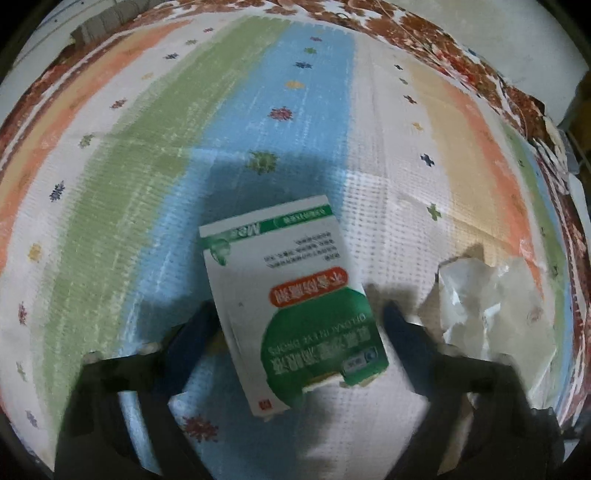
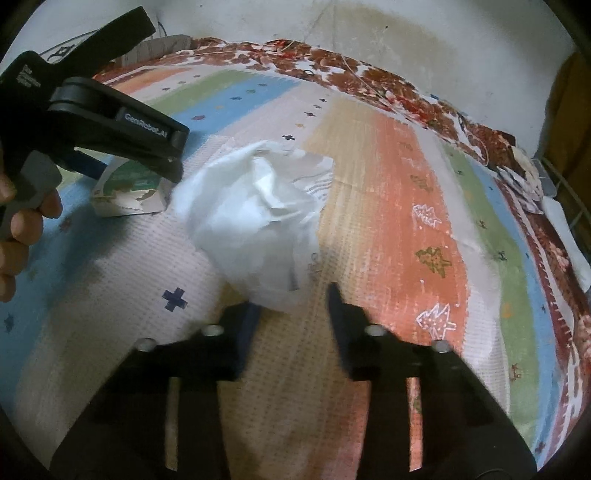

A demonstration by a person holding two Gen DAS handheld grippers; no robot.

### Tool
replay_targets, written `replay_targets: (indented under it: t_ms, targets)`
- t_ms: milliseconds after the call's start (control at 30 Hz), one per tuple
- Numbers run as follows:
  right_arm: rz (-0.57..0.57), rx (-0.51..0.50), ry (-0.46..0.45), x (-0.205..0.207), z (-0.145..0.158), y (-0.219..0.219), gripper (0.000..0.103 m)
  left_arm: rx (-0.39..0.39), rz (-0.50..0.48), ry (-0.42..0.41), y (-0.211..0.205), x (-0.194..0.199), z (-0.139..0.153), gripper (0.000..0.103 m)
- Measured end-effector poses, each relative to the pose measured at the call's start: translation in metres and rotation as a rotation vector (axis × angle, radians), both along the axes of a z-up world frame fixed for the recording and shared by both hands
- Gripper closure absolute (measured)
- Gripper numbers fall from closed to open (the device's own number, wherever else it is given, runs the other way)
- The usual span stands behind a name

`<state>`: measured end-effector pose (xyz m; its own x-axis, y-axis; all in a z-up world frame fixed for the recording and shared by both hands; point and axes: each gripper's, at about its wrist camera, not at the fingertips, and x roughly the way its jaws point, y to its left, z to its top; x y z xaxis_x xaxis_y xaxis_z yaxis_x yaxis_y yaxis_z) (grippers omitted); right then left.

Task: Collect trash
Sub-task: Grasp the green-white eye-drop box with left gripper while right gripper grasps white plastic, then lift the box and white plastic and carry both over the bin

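A green and white medicine box (image 1: 291, 299) lies on the striped cloth, between the fingers of my left gripper (image 1: 299, 314). The jaws stand wide on either side of the box, apart from its sides. A crumpled white plastic wrapper (image 1: 491, 306) lies to its right. In the right wrist view the wrapper (image 2: 255, 218) lies just ahead of my right gripper (image 2: 291, 299), which is open; its left finger (image 2: 240, 332) sits at the wrapper's near edge. The left gripper body (image 2: 110, 133) hangs over the box (image 2: 129, 188) at the upper left.
The striped cloth (image 2: 388, 206) covers a bed with a red-brown patterned border (image 2: 332, 70). A pale wall (image 2: 406, 37) stands behind. A hand (image 2: 22, 229) holds the left gripper. Folded grey fabric (image 1: 99, 26) lies at the far left edge.
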<state>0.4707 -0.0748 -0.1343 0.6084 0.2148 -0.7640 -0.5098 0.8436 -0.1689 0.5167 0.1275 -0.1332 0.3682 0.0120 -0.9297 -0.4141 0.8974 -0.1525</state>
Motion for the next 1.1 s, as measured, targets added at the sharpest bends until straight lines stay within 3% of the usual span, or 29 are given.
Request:
replay_targets:
  t_ms: [267, 567, 1100]
  targets:
    - [0.008, 0.05, 0.017, -0.012, 0.027, 0.009, 0.086, -0.023, -0.003, -0.004, 0.01, -0.029, 0.016, 0.024]
    - [0.001, 0.056, 0.058, -0.041, 0.068, 0.007, 0.087, -0.023, -0.044, -0.014, 0.011, -0.082, 0.07, 0.024]
    - [-0.049, 0.108, 0.088, -0.128, 0.123, -0.028, 0.087, -0.085, -0.096, -0.097, -0.008, -0.186, 0.127, 0.025]
